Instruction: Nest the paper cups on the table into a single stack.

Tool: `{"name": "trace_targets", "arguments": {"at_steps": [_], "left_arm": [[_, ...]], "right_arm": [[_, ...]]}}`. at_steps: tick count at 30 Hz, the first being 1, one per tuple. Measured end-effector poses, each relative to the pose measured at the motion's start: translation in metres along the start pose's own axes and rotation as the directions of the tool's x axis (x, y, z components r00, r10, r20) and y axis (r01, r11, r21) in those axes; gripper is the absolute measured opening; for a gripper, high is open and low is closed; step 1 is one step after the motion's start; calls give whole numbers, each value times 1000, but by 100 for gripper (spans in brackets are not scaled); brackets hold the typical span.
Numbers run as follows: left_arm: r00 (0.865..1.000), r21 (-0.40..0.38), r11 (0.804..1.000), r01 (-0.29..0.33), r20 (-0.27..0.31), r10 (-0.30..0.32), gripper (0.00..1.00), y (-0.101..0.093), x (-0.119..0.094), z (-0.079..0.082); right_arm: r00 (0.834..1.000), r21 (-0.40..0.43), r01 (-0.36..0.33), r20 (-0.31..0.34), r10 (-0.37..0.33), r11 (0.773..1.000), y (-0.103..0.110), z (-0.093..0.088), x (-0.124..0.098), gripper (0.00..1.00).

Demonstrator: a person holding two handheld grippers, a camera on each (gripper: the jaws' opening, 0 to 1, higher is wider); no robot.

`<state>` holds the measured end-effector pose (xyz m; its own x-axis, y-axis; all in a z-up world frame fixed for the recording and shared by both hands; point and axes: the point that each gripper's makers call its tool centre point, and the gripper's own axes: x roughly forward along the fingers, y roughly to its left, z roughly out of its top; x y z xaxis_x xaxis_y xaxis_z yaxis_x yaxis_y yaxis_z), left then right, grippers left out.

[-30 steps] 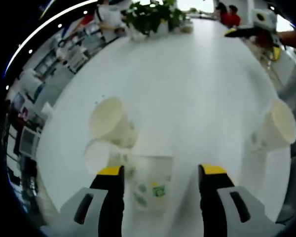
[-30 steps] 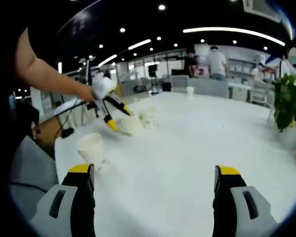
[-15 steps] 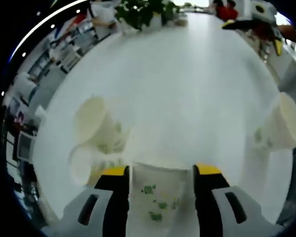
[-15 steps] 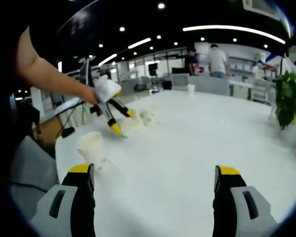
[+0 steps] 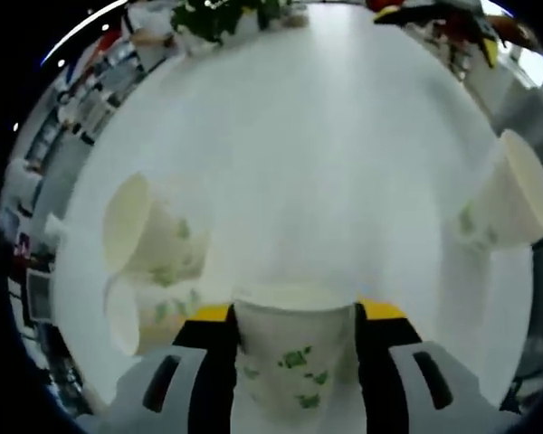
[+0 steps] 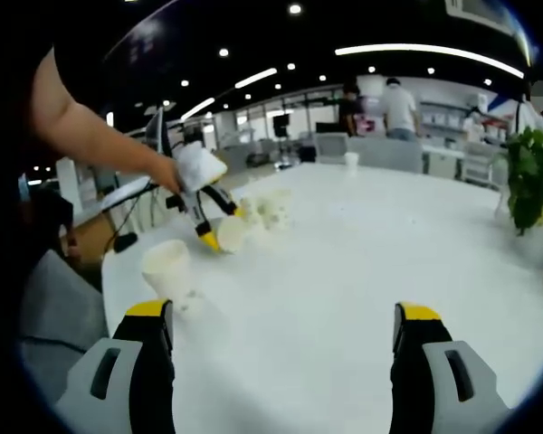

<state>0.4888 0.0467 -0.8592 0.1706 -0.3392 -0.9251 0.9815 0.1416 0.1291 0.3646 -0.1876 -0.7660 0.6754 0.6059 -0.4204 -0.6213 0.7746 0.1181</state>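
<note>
Paper cups sit on a white table (image 5: 344,163), some upright and some on their sides. In the left gripper view, one cup with green print (image 5: 294,362) stands between the two yellow-tipped jaws of the left hand-held gripper (image 5: 294,316). The jaws sit close against its sides, just below the rim, so the gripper appears to be grasping this cup. To the left of it, two more cups lie tipped over, one above the other: the upper lying cup (image 5: 149,235) and the lower lying cup (image 5: 145,307), both with their mouths facing left and touching or nearly touching each other. Far to the right, near the table edge, a separate cup (image 5: 507,203) rests apart from the others, its mouth facing right. A potted plant (image 5: 222,14) stands at the far end of the table.

In the right gripper view, the right hand-held gripper (image 6: 285,330) hangs above the table with its jaws spread wide and nothing between them. The left hand-held gripper appears there at the left, held by a person's hand (image 6: 167,172), with its yellow tips on either side of a cup in the group. A single upright cup (image 6: 166,271) stands near the left jaw, close to the table edge. People stand in the background.
</note>
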Motion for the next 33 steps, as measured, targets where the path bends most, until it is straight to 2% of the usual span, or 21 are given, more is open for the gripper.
{"name": "trace_targets", "arguments": {"at_steps": [5,7,18,22,23,27,30,33], "left_arm": [[1000,3,1000,-11,-2,11,43,2,0,1],[1000,-20,1000,-13,7,13,42,3,-3,2],[998,-59,998,-24,49,27,40,7,-10,5],[995,-101,995,-22,94,32,40,8,-14,11],[990,-106,994,-29,133,43,40,9,-17,17],[984,-170,985,-25,172,55,40,14,-21,21],[972,-225,974,-26,221,77,40,20,-28,28],[962,-228,973,-36,255,95,40,23,-35,33]], "right_arm": [[1000,-3,-4,1,4,1000,3,1,0,100],[1000,-7,-5,4,5,1000,3,3,0,100],[1000,-9,2,10,-2,1000,3,6,-1,100],[1000,-8,7,15,-7,1000,2,7,-2,100],[1000,-6,9,17,-9,1000,1,7,-2,100],[1000,-11,6,15,-6,1000,3,7,-3,100],[1000,-10,7,16,-7,1000,4,8,-2,100],[1000,-13,6,16,-6,1000,5,10,-2,100]]}}
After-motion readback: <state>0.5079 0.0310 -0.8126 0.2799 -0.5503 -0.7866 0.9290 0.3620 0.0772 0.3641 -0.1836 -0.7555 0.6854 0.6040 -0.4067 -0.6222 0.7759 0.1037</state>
